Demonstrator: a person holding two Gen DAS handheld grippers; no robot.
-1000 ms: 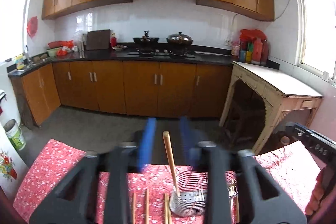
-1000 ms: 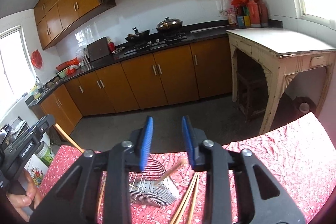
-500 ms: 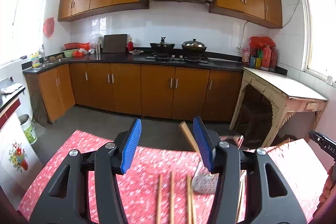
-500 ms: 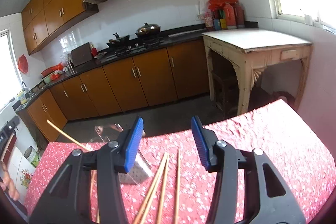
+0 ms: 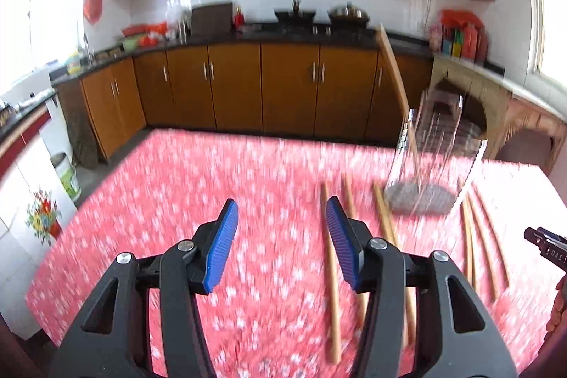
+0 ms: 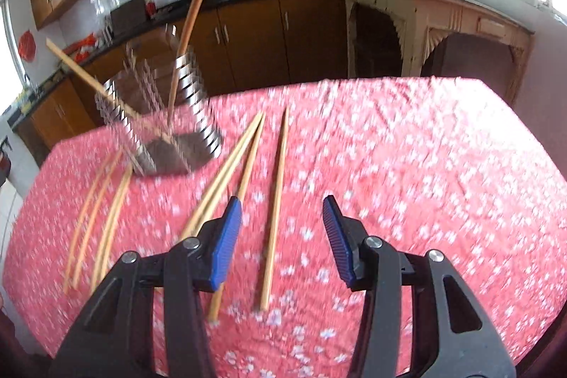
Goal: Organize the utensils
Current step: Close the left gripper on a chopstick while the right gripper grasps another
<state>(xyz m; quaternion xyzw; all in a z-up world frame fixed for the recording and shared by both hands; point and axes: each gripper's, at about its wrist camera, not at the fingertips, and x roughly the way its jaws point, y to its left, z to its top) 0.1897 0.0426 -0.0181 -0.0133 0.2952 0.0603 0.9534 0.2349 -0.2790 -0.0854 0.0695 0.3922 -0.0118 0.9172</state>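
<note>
- Left gripper (image 5: pixel 281 218): jaws held apart with nothing between them, seen low in the frame over the red flowered cloth (image 5: pixel 177 201) on the worktop.
- Right gripper (image 6: pixel 282 216): jaws recently widened, nothing gripped; one loose chopstick (image 6: pixel 276 201) is seen lying on the cloth between them.
- Wire holder (image 6: pixel 166 116): placed upper left of the right view, two chopsticks leaning inside.
- More chopsticks (image 5: pixel 331 264) are scattered on the cloth beside the holder, blurred.
</note>
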